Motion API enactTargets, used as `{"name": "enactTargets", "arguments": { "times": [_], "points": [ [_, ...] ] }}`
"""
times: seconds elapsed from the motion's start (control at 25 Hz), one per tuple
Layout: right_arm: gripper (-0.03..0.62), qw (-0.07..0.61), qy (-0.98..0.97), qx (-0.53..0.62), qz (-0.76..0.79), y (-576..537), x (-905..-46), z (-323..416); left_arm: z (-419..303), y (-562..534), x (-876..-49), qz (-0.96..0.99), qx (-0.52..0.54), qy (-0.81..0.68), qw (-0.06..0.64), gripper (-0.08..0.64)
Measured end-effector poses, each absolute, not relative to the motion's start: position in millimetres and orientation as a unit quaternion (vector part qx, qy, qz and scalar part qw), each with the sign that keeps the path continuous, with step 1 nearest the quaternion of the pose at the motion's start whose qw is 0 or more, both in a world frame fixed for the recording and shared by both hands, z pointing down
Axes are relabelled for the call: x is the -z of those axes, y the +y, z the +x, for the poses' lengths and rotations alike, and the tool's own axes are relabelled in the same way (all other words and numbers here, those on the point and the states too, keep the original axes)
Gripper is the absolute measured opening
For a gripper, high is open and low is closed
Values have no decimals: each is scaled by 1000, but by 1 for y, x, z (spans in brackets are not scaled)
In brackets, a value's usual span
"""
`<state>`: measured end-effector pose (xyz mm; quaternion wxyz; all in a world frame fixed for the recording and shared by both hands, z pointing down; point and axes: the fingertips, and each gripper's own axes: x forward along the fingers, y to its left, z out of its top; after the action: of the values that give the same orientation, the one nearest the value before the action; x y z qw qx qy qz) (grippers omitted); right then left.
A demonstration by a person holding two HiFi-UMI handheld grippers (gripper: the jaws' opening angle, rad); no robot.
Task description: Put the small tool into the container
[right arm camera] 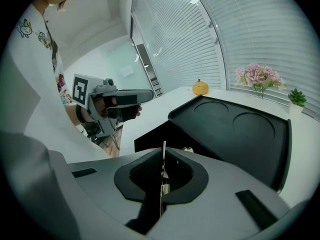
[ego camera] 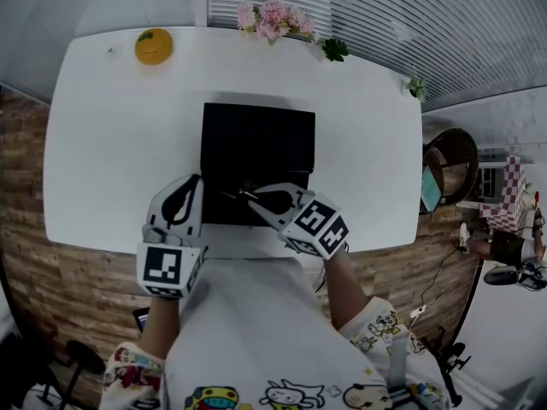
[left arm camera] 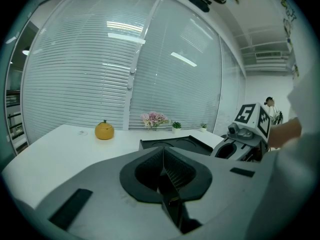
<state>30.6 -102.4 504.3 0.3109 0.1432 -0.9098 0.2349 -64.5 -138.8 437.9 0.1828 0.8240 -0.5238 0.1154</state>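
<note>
1. Small thin metal tool (right arm camera: 163, 156): pinched upright, edge-on, between the closed jaws of the right gripper (ego camera: 256, 196) and held over the near part of the square black container (ego camera: 256, 139).
2. Far left: brown wood-patterned floor (ego camera: 21, 195) below the edge of the glossy white table (ego camera: 102, 143). On the table's back left corner, well apart from everything else, a round orange fruit-shaped ornament (ego camera: 153, 45).
3. Left gripper (left arm camera: 163, 164): jaws pressed together with nothing seen between them, hovering just beside the container's near left edge.
4. Centre: container open on the near side, with a dark cavity just beyond the tool. Behind it, a flat black panel (right arm camera: 235, 144) with 2 round recesses.
5. Progress, as a judgement: pick-up done, carry nearly done, release not yet made. Left to do: lower into the cavity, part the jaws, draw clear.
6. Back edge, moving right: pink flower bunch (ego camera: 272, 20), then 2 small green potted plants (ego camera: 334, 49), all against grey slatted blinds (ego camera: 410, 15).
7. Far right: round dark chair (ego camera: 453, 165) just off the table's end.
</note>
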Motion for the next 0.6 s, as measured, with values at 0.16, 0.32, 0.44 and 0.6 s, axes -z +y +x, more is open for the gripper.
{"name": "enactTargets", "arguments": {
  "times": [0.16, 0.32, 0.44, 0.6],
  "points": [
    [14, 334, -901, -242, 133, -100, -513, 31, -65, -139, -438, 824, -116, -523, 182, 8],
    [12, 358, -892, -241, 130, -95, -520, 33, -67, -137, -438, 824, -116, -524, 182, 8],
    [12, 365, -888, -244, 135, -95, -524, 35, -68, -135, -439, 823, -117, -525, 182, 8],
    [14, 369, -883, -253, 142, -97, -526, 37, -71, -133, -440, 822, -114, -527, 183, 8]
  ]
}}
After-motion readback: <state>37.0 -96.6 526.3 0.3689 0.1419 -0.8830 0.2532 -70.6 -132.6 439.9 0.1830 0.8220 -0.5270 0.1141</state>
